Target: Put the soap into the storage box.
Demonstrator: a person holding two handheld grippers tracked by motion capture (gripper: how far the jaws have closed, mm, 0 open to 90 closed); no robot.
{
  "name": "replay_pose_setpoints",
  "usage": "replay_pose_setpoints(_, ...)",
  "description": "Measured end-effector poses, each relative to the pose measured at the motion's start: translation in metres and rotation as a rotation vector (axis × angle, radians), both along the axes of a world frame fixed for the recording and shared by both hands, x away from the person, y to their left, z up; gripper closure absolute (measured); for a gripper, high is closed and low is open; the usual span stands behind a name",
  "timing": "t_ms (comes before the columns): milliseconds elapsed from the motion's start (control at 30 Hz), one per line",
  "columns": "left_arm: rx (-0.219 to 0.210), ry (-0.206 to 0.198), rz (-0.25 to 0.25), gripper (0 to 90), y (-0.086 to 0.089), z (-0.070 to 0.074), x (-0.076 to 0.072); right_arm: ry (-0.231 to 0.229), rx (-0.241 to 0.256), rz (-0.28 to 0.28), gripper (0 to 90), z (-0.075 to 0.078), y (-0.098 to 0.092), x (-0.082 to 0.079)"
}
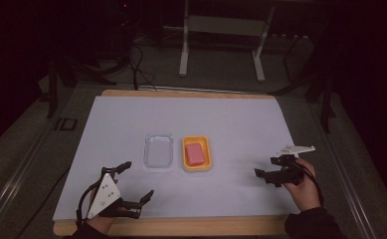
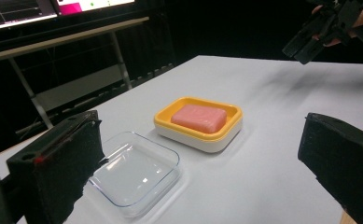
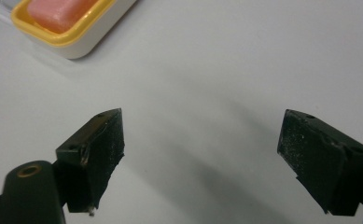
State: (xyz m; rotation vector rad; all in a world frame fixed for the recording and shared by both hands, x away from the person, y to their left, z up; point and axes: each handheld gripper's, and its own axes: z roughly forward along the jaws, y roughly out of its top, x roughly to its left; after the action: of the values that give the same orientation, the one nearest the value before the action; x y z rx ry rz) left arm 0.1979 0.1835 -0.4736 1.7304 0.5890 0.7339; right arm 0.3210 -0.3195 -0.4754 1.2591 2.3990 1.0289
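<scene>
A pink soap bar (image 1: 195, 153) lies in a yellow soap dish (image 1: 185, 159) with a white base at the middle of the white sheet. Just to its left sits a clear plastic tray (image 1: 158, 150), holding nothing. My left gripper (image 1: 138, 179) is at the near left, open, its jaws wide apart and pointed toward the tray (image 2: 135, 172) and the dish (image 2: 198, 137). My right gripper (image 1: 264, 167) is held at the near right, open, apart from the dish (image 3: 72, 39), with bare sheet between its jaws. The soap (image 2: 199, 118) is touched by neither gripper.
The white sheet (image 1: 231, 119) covers a wooden table whose edge (image 1: 181, 226) shows at the front. Beyond the far edge stand a white metal stand (image 1: 183, 50) and cables on a dark floor. A monitor (image 2: 16, 11) sits at the far left.
</scene>
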Motion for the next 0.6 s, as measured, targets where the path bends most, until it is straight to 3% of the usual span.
replay_pose_setpoints(333, 0.001, 0.003, -0.001, 0.6, 0.000, 0.000, 0.001, -0.043, -0.026, -0.021, 14.7, -0.017, -0.018, -0.014)
replay_pose_setpoints(600, -0.001, 0.003, -0.005, 0.6, 0.000, 0.000, 0.001, -0.053, -0.034, -0.027, 14.8, -0.023, -0.022, -0.014)
